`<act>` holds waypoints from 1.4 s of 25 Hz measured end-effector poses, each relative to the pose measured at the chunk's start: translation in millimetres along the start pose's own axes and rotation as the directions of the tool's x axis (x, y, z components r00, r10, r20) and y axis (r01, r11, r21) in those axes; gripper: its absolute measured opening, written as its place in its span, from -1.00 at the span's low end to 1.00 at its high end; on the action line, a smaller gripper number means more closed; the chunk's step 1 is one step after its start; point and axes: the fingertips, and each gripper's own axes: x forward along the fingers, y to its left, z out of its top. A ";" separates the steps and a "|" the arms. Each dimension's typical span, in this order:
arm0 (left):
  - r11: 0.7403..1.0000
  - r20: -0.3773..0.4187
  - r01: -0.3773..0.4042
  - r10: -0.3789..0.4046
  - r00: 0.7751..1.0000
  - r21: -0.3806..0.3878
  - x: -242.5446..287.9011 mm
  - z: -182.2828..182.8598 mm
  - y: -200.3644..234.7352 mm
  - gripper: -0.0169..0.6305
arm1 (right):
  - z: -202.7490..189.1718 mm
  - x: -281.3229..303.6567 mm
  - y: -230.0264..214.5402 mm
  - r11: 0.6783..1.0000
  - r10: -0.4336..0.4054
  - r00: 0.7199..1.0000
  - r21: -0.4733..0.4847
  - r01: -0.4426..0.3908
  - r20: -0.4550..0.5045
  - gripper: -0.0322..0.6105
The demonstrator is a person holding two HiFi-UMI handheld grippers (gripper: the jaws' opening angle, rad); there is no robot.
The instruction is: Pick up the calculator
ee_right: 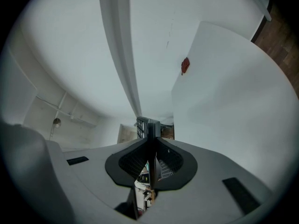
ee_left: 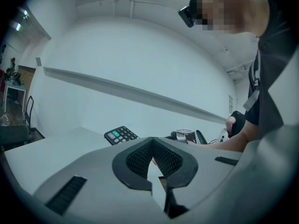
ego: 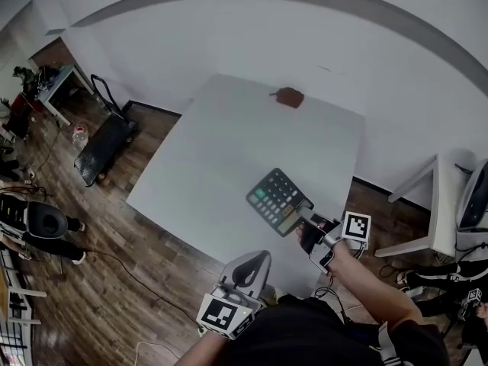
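Two handheld grippers are working over a plain white rectangular bench [ego: 229,143]. The right gripper [ego: 306,219] is pinching the near end of a dark grey calculator with green keys [ego: 277,200], its fingers [ee_right: 135,161] closed on the thin edge, close to the bench's front right edge. The left gripper [ego: 250,264] is hovering nearer the person, its fingers closed on nothing. With so narrow an end grip, the long body is likely risking a sag or a slip out.

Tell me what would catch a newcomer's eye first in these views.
The dark calculator stands out against the white table, with the right gripper shut on its near right corner. The left gripper hangs empty, jaws together, at the table's near edge. A small brown object lies alone by the far edge.
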 end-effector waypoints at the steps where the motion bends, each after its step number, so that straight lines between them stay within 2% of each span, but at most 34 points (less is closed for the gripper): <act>1: 1.000 0.006 0.000 0.000 1.000 0.005 -3.1 3.7 -0.3 -0.92 | -4.7 -2.6 7.0 1.000 0.007 1.000 -0.008 -0.007 0.002 -0.73; 11: 0.998 0.055 0.044 -0.046 0.997 0.040 -15.1 14.6 -13.3 -0.93 | -29.7 -28.2 42.6 0.998 0.058 0.998 -0.036 -0.058 0.003 -0.73; 19: 0.998 0.082 0.045 -0.050 0.995 0.052 -22.0 20.2 -14.3 -0.92 | -41.1 -33.5 54.6 0.996 0.078 0.997 -0.054 -0.077 0.003 -0.73; 35: 0.997 0.091 0.050 -0.055 0.994 0.054 -21.6 29.0 -19.2 -0.93 | -45.7 -36.9 69.1 0.992 0.106 0.994 -0.064 -0.106 -0.004 -0.73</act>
